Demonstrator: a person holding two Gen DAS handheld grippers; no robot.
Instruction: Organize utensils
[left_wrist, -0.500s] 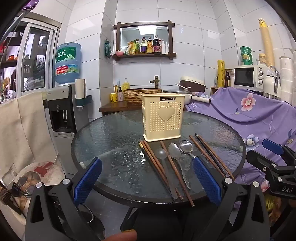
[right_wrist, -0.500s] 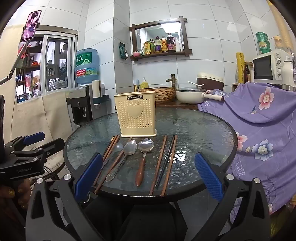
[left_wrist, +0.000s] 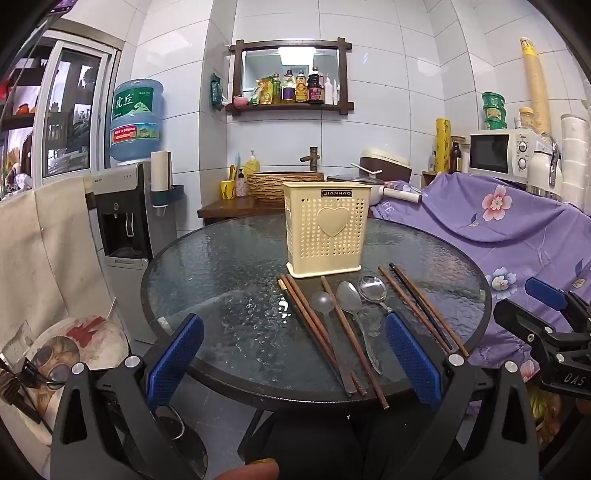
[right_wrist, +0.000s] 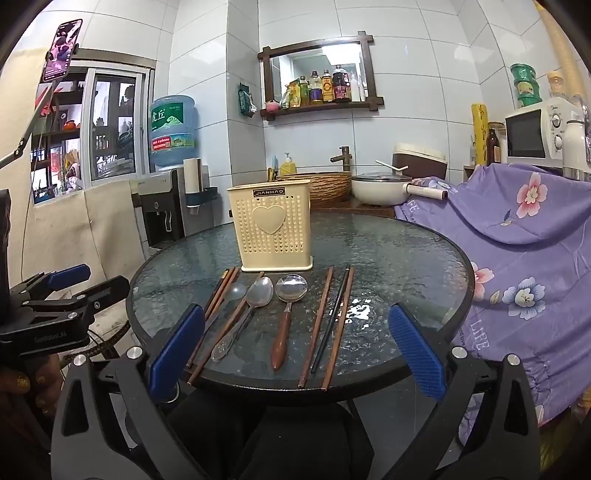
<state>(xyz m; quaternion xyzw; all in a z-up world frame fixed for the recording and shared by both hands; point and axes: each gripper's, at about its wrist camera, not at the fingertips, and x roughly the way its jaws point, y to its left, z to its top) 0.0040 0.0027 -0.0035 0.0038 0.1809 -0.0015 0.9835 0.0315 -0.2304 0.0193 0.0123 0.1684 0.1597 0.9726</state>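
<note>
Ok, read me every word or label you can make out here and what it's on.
"JIANHAO": utensil holder plate.
"虎丘": water jug; smaller print unreadable.
"LIFE": purple cloth.
"DAS": right gripper body, cut off.
"GoRoboAI": left gripper body, blurry.
Shelf bottle labels: too small.

The left gripper (left_wrist: 293, 356) sits slightly closer to the round glass table (left_wrist: 221, 280), whose cream perforated plastic utensil holder (left_wrist: 327, 229) looms marginally larger; nothing on it shifts.
</note>
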